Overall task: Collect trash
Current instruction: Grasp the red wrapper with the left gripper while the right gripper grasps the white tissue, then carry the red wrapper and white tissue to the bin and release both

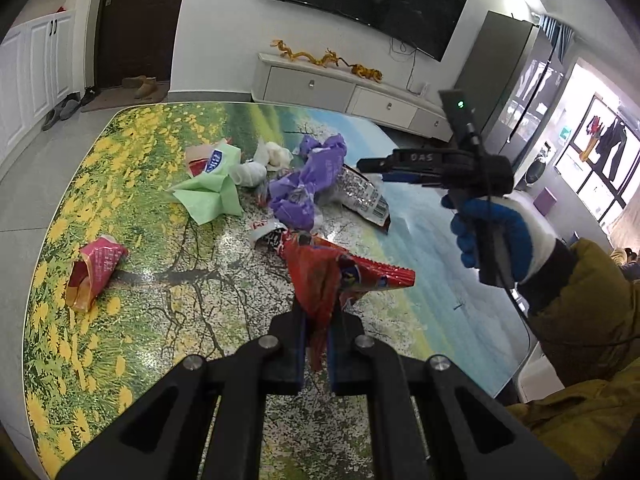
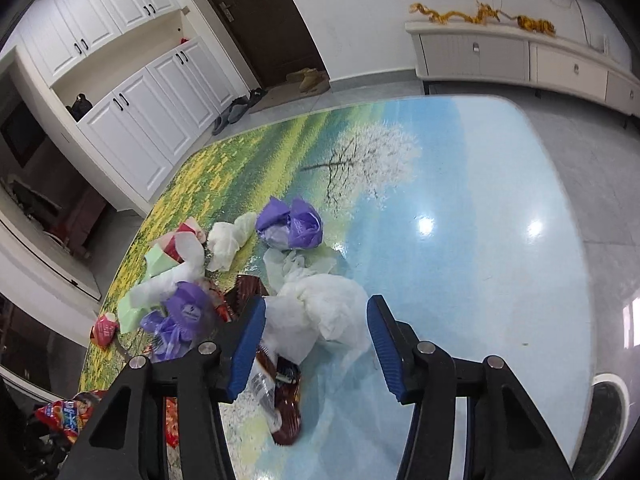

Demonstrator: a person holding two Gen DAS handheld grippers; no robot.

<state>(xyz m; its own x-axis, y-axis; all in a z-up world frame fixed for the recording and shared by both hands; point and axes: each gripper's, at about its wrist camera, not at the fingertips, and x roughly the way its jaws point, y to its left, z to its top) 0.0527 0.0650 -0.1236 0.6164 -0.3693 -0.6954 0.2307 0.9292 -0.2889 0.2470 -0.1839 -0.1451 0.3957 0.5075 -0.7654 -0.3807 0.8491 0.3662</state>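
Note:
My left gripper [image 1: 317, 320] is shut on a red snack wrapper [image 1: 320, 276] and holds it just above the landscape-printed table [image 1: 160, 320]. Trash lies in a heap mid-table: a purple plastic bag [image 1: 308, 184], a green paper wrapper [image 1: 208, 192], white tissues [image 1: 260, 164] and a clear printed packet [image 1: 362, 196]. A pink wrapper [image 1: 94, 276] lies apart at the left. My right gripper [image 2: 316, 320] is open, its jaws either side of a crumpled white tissue [image 2: 320, 312]; it also shows in the left wrist view [image 1: 372, 166], above the heap's right side.
A second purple bag [image 2: 290, 224] and a dark brown packet [image 2: 286, 408] lie near the right gripper. The table's right half [image 2: 480, 240] is blue and glossy. A white TV cabinet [image 1: 340, 92] stands beyond the far edge; white cupboards [image 2: 132, 112] stand left.

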